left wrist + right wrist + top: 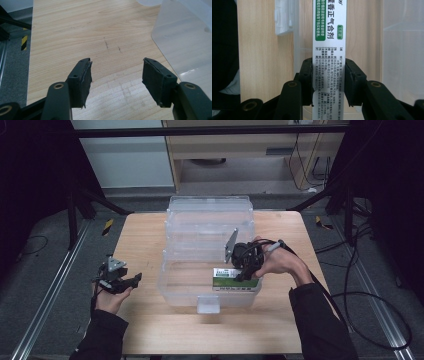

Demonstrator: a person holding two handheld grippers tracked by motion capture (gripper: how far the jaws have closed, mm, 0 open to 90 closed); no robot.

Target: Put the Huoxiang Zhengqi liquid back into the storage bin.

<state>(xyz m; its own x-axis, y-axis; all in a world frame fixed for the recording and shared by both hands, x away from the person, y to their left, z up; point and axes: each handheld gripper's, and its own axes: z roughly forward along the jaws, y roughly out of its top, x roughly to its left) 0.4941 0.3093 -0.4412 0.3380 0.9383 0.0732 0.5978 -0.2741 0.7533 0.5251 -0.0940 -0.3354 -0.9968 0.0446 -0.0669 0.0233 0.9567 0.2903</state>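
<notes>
R gripper was clamped on a white-and-green carton, one jaw on each broad face, as the right gripper view showed plainly: carton ran straight up between the pads, printed narrow face toward the camera. Grip sat near one end, prob. so the rest of the carton could go down first w/o the jaws fouling the bin floor.

Carton was inside the clear plastic bin, low at its near-right part, close behind the front wall, long side roughly parallel to the table's near edge. Couldn't tell whether it already rested on the bin floor or hung just above.

Bin stood at table centre, lid swung back toward the far edge; open top gave the R hand free entry from the right side. Latch tab stuck out at the front wall, facing the near edge.

L gripper was released, jaws spread w/ nothing between, bare table beneath in the left gripper view, bin wall off to one side. Parked near the table's left edge, apart from the bin – judged idle, keeping out of the R hand's way, poss. ready for the lid later.
</notes>
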